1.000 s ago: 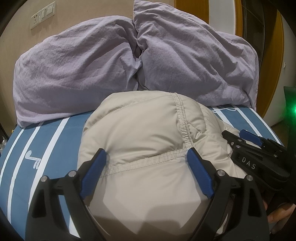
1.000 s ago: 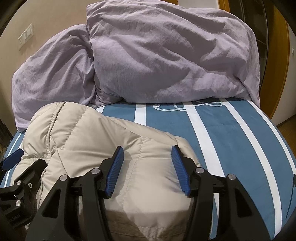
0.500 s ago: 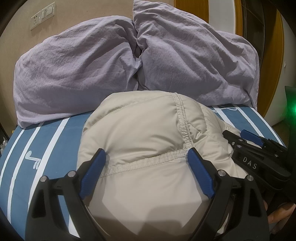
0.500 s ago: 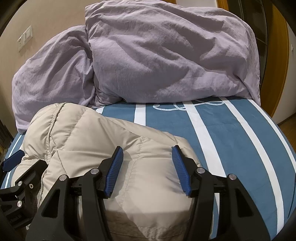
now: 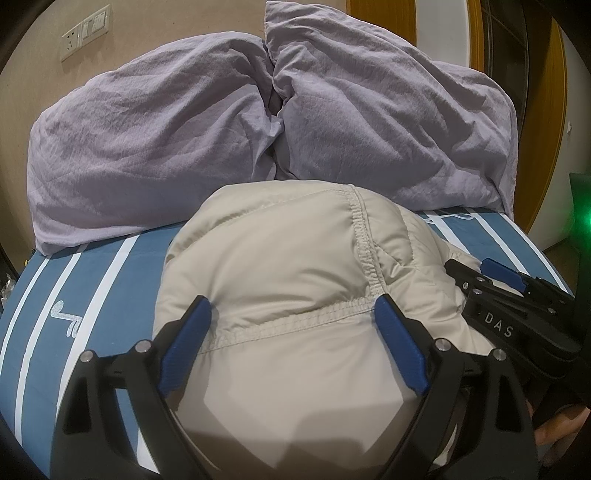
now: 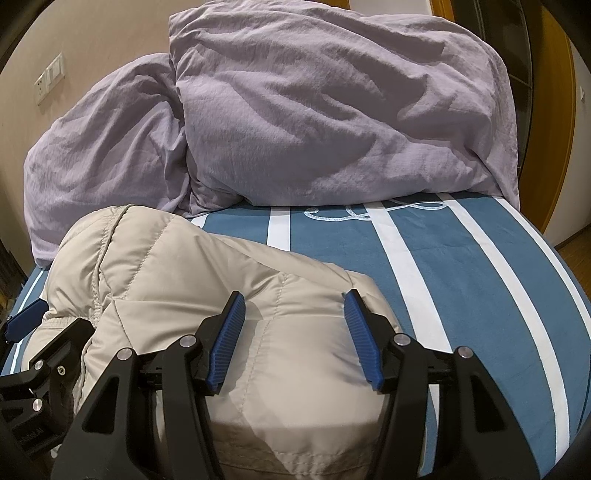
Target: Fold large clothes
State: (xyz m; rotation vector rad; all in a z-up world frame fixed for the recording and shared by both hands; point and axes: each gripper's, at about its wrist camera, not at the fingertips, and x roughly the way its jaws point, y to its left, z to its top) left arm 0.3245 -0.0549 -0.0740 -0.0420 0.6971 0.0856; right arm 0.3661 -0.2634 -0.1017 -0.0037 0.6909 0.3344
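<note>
A beige puffy quilted jacket lies bunched in a folded heap on the blue striped bed; it also shows in the right wrist view. My left gripper is open, its blue pads wide apart over the jacket's near part by a gathered seam. My right gripper is open above the jacket's right end. The right gripper also shows at the right edge of the left wrist view, and the left gripper's pad shows at the left of the right wrist view. Neither holds cloth.
Two large crumpled lilac pillows lean against the wall at the head of the bed. The blue sheet with white stripes lies right of the jacket. A wall socket panel and a wooden door frame stand behind.
Almost nothing has moved. The right gripper's view has shifted very slightly; both grippers stay open over the jacket.
</note>
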